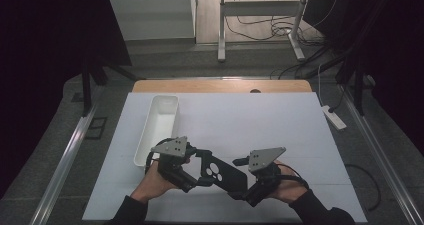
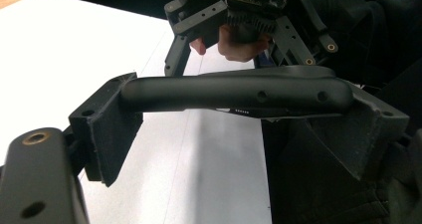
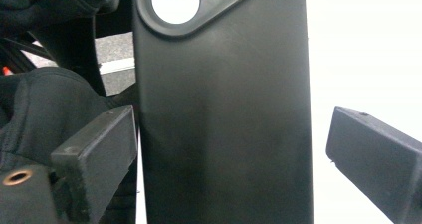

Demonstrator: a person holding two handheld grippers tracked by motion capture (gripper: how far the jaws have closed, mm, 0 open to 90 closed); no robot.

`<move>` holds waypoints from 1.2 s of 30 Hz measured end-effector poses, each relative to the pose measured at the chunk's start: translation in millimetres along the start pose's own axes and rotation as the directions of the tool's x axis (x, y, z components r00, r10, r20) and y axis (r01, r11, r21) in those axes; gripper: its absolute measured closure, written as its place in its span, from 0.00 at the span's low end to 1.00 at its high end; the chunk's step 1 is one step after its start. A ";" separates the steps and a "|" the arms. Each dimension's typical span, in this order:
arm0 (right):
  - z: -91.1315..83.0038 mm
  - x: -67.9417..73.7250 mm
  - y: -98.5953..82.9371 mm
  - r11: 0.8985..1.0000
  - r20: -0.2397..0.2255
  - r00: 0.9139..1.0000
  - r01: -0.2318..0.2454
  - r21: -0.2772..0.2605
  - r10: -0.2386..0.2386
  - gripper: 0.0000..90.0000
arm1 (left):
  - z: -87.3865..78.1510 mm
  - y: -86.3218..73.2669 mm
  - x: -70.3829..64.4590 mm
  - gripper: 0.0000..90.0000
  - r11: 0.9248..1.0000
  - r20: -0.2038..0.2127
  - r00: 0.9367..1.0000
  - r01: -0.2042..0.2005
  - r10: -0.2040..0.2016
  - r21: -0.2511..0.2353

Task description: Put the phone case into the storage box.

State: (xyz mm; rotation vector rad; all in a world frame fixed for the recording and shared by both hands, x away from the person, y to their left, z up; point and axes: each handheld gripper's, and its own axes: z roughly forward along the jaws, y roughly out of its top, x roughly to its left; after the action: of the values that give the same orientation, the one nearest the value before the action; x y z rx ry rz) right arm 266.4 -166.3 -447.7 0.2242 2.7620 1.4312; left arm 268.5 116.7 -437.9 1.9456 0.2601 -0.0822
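Two claws meet one black phone case (image 1: pixel 223 174): left claw (image 1: pixel 201 171) clamps its end, right claw (image 1: pixel 239 186) gapes around it; one white tray (image 1: pixel 157 127).

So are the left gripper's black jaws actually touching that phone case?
Touching. In the left gripper view, the left gripper has both jaws pressed against the ends of the black phone case.

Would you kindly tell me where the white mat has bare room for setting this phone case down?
The white mat is bare right of the white tray to its right edge. It is crowded near the front, where both hand-held grippers meet around the black phone case.
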 end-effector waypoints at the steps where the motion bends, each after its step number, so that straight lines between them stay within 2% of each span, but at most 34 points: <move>1: 0.0 -0.1 -0.1 1.000 0.008 1.000 -0.003 0.001 0.003 0.05 | 0.0 0.1 0.2 0.18 1.000 -0.004 1.000 0.003 -0.003 0.002; 10: -3.2 -4.5 -4.3 0.998 0.073 0.997 -0.039 0.039 0.036 0.00 | -2.4 1.1 2.4 0.18 0.999 -0.068 0.997 0.035 -0.033 0.023; 14: -4.4 -5.1 -6.6 0.997 0.124 0.992 -0.036 0.066 0.028 0.00 | -3.1 1.9 3.2 0.18 0.998 -0.102 0.994 0.050 -0.047 0.033; 17: -5.1 -5.1 -7.8 0.996 0.145 0.989 -0.041 0.074 0.030 0.00 | -4.2 2.6 3.5 0.18 0.998 -0.110 0.993 0.054 -0.050 0.030; 23: -8.1 -4.3 -10.1 0.995 0.186 0.981 -0.064 0.079 0.049 0.00 | -8.1 4.1 4.9 0.17 0.996 -0.166 0.983 0.083 -0.078 0.024; 27: -9.9 -4.7 -10.8 0.994 0.220 0.973 -0.086 0.070 0.068 0.00 | -8.4 5.2 5.0 0.17 0.994 -0.204 0.975 0.102 -0.092 0.036; 36: -13.9 -8.3 -12.8 0.989 0.259 0.959 -0.136 0.059 0.116 0.00 | -5.2 10.8 1.4 0.17 0.989 -0.272 0.955 0.135 -0.116 0.054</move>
State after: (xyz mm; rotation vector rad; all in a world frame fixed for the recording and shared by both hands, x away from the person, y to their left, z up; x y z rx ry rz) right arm 271.9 -186.0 -450.4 0.5550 2.6329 1.2219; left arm 271.9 117.8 -426.4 2.0095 0.5679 0.0915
